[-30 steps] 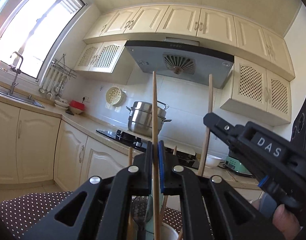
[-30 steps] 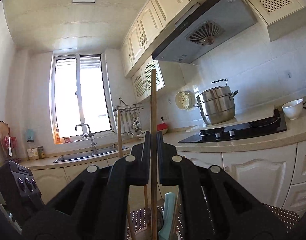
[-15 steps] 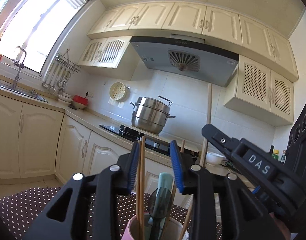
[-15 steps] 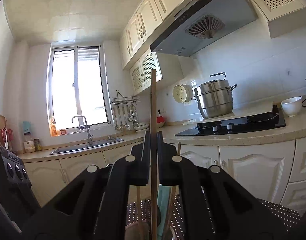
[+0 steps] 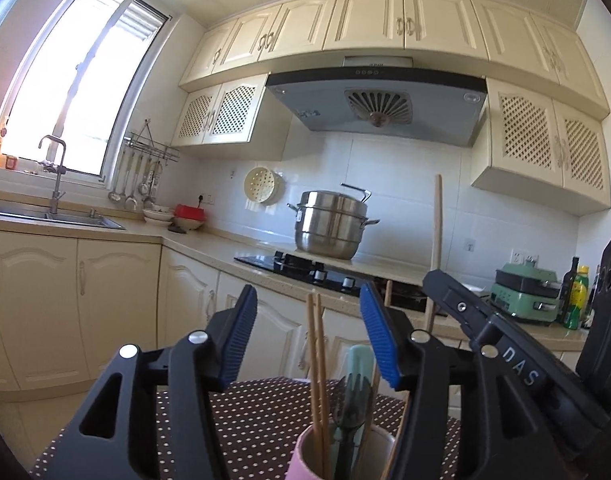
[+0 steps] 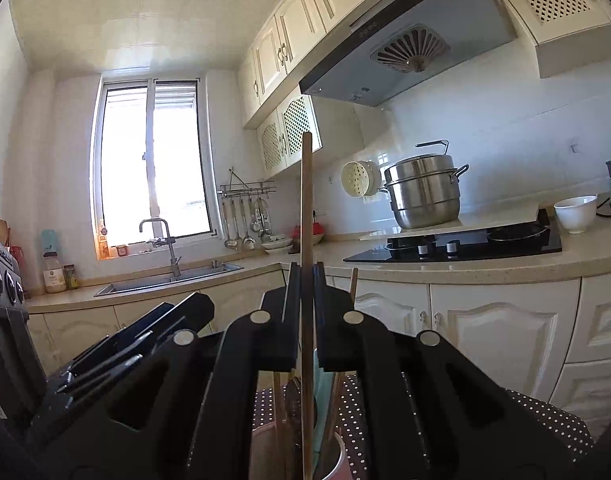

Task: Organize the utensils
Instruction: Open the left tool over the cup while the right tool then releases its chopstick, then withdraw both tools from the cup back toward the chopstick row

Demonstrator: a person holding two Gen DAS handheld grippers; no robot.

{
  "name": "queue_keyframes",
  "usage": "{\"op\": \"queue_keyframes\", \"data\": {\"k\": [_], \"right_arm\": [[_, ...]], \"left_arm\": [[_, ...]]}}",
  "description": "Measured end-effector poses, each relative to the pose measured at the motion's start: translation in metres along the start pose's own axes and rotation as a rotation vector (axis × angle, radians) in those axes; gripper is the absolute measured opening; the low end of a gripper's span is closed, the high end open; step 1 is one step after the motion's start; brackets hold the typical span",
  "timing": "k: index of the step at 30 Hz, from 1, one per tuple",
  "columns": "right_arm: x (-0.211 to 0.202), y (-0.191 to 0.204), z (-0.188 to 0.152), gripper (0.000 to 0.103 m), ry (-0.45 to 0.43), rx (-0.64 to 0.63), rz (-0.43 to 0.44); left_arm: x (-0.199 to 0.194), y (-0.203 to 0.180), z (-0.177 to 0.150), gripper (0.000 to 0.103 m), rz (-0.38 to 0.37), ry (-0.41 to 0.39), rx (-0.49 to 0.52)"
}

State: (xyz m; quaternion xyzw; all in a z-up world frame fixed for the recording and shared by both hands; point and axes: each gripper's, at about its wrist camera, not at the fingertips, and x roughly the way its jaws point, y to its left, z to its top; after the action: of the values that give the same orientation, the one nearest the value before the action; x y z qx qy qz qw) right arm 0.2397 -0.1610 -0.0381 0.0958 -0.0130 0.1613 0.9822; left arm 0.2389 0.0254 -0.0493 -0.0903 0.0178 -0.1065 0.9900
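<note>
Left tongs (image 5: 309, 312) gape above the cup (image 5: 305, 452), touching nothing; two chopsticks (image 5: 317, 360) stand inside. Right tongs (image 6: 304, 280) clamp one chopstick (image 6: 306, 200), its foot hidden in the cup, whose base is cut off.

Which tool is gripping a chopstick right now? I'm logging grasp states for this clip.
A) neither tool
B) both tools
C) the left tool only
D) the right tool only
D: the right tool is shut on one upright wooden chopstick, while the left tool stands open, its blue pads apart above the pink cup of utensils.
</note>
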Motion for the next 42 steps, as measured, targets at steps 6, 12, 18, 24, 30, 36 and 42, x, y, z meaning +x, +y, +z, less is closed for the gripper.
{"op": "queue_keyframes", "data": {"k": [6,12,18,24,30,36,42], "right_arm": [[-0.001,0.004,-0.004,0.007,0.022,-0.006,-0.003],[-0.001,0.005,-0.009,0.007,0.046,-0.015,-0.014],[-0.003,0.007,-0.013,0.007,0.064,-0.02,-0.021],[-0.007,0.009,-0.014,0.007,0.076,-0.017,-0.025],[-0.015,0.012,-0.012,0.008,0.083,-0.017,-0.041],[-0.028,0.015,-0.006,0.036,0.066,-0.018,-0.056],[-0.045,0.024,0.002,0.04,0.059,-0.037,-0.053]], "left_arm": [[-0.005,0.009,-0.002,0.056,0.015,0.047,0.003],[-0.008,0.016,-0.001,0.058,0.04,0.068,-0.008],[-0.012,0.017,-0.001,0.061,0.044,0.074,-0.011],[-0.019,0.015,0.002,0.064,0.044,0.073,0.002],[-0.029,0.012,0.005,0.068,0.049,0.075,0.009],[-0.044,0.011,0.01,0.069,0.054,0.072,0.01],[-0.061,0.007,0.018,0.069,0.054,0.069,0.019]]}}
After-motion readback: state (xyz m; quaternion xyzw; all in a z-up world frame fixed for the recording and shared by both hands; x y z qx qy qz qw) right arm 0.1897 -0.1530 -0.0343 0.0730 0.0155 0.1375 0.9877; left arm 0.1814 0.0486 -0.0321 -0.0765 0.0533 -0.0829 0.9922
